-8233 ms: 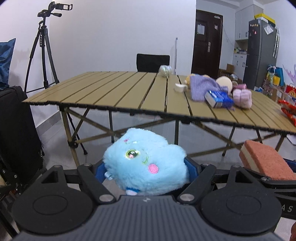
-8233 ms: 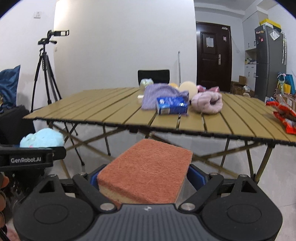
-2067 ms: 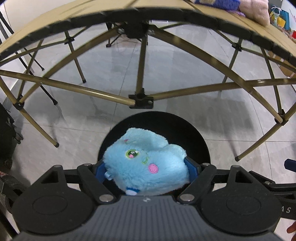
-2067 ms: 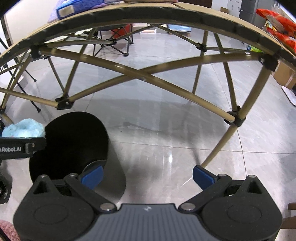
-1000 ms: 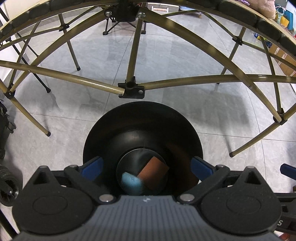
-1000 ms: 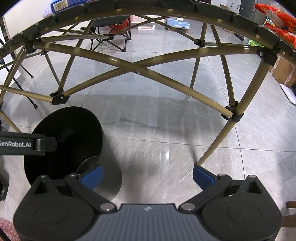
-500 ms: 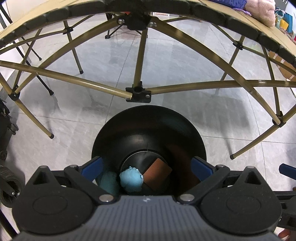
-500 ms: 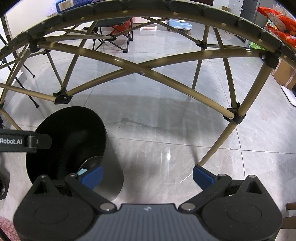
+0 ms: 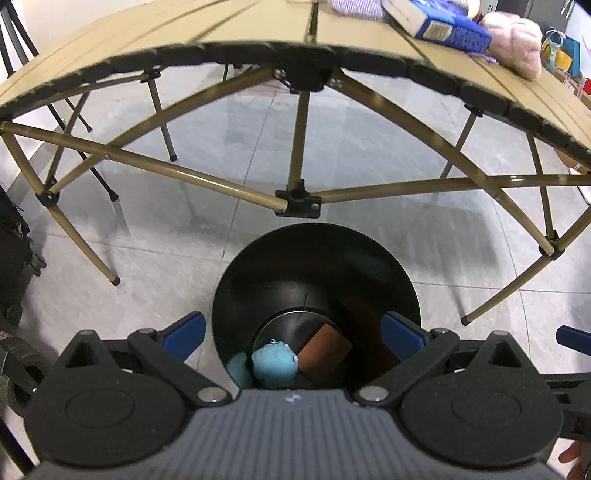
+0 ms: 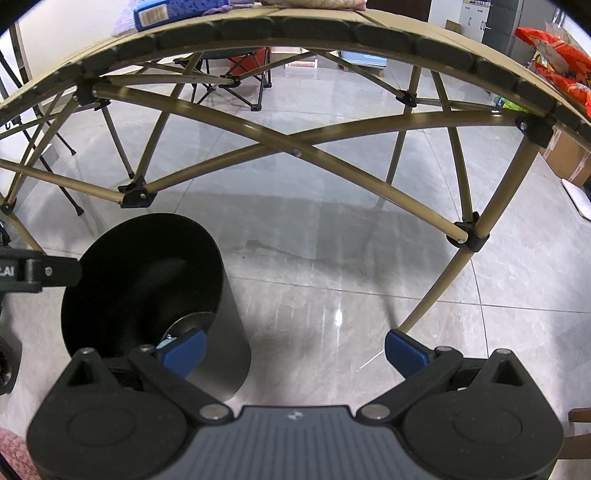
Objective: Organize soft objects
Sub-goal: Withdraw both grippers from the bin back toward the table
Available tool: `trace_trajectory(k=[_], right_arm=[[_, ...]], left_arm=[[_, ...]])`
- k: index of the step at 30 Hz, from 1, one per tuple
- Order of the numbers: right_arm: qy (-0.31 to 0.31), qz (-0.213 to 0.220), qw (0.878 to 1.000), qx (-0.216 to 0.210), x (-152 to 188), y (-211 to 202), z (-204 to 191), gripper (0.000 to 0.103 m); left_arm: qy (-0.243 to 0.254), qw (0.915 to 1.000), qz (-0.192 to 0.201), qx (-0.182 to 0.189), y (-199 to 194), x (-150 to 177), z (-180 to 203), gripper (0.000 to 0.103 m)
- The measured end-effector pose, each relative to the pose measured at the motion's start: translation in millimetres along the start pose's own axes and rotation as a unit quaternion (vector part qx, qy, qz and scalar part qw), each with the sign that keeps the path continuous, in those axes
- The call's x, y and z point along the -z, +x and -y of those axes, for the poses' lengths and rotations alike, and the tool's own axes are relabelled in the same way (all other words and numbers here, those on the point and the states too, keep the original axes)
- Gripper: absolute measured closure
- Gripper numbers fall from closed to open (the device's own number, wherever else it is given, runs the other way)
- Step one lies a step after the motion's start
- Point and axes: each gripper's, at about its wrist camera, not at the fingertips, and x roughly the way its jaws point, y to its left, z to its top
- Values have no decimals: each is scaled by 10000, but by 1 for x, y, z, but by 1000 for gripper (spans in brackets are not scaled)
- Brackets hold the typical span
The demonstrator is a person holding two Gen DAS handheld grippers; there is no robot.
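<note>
We see the blue plush toy (image 9: pixel 275 363) lying at the bottom of the black bin (image 9: pixel 317 254), touching the orange sponge (image 9: pixel 325 350) beside it. Our left gripper (image 9: pixel 293 330) hovers above the bin's mouth with its jaws spread wide and nothing between them. Our right gripper (image 10: pixel 295 349) is likewise spread and empty, over the grey tiled floor (image 10: pixel 332 258) just right of the bin. Beyond stands the folding table (image 9: pixel 166 44), carrying a blue packet (image 9: pixel 439 22) and a pink fluffy item (image 9: pixel 517 44).
</note>
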Motion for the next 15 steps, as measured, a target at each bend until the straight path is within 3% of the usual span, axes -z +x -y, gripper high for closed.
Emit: trace_trajectory(k=[15], right_arm=[[-132, 496, 9987, 21, 2, -35, -19, 0]], left_arm=[[-114, 9986, 518, -66, -43, 11, -30, 0]])
